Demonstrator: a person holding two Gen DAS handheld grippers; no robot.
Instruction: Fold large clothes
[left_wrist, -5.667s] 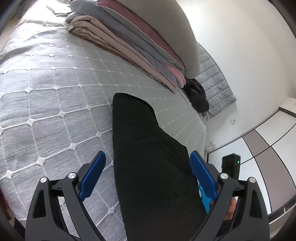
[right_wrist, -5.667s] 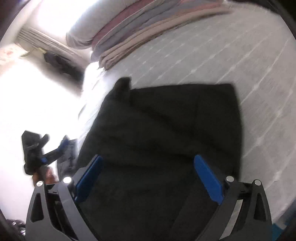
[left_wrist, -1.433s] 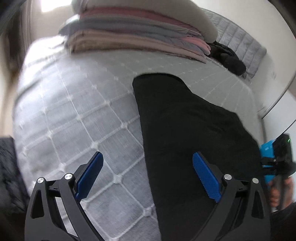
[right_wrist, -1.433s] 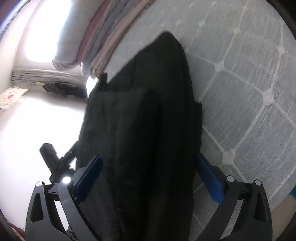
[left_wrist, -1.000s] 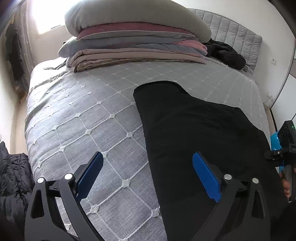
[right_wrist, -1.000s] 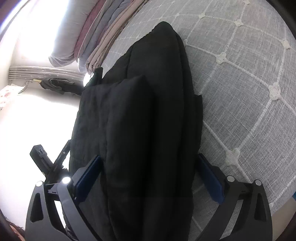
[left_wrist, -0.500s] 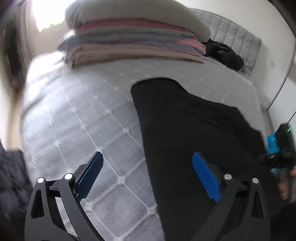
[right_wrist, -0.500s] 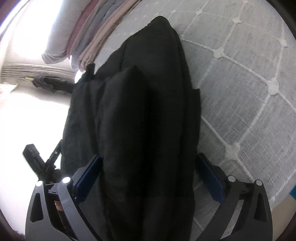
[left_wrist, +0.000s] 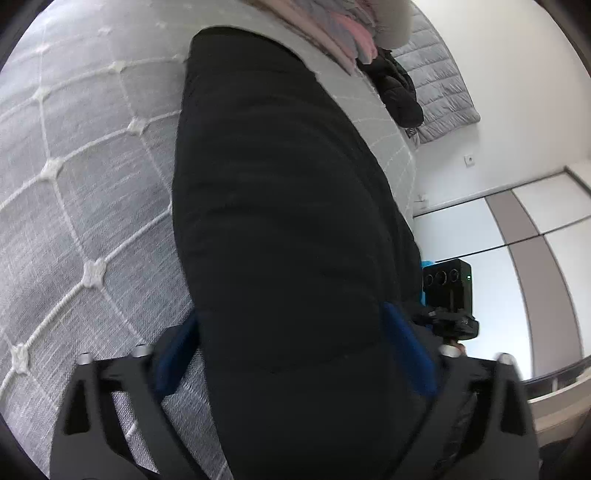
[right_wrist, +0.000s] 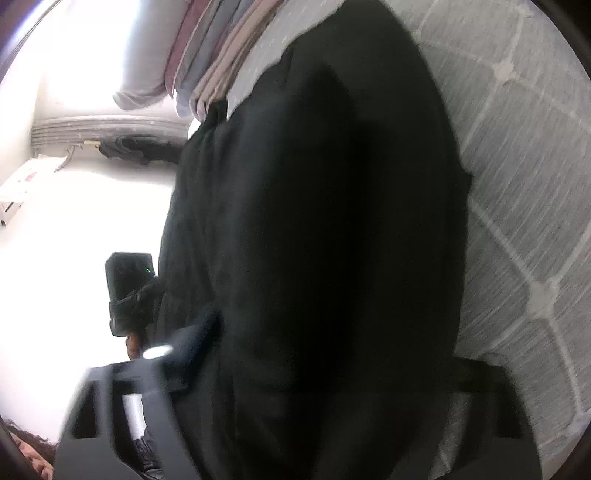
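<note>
Black folded garment (left_wrist: 280, 206) on grey quilted bedspread (left_wrist: 85, 177), both hand-held grippers closing around it

1. The garment (left_wrist: 280, 206) lies lengthwise on the bed (left_wrist: 85, 206), running away from both cameras toward the bedding stack (right_wrist: 207, 55) at the far end.
2. Left gripper (left_wrist: 291, 354) sits at the garment's near end, jaws closing with the cloth between them; bare bed is on its left.
3. Right gripper (right_wrist: 332, 354) is at the near end too, jaws closing around the cloth, with bare bed on its right.
4. A jacket (left_wrist: 399, 92) lies beyond the garment, just beside the stack, against the headboard (left_wrist: 443, 85).
</note>
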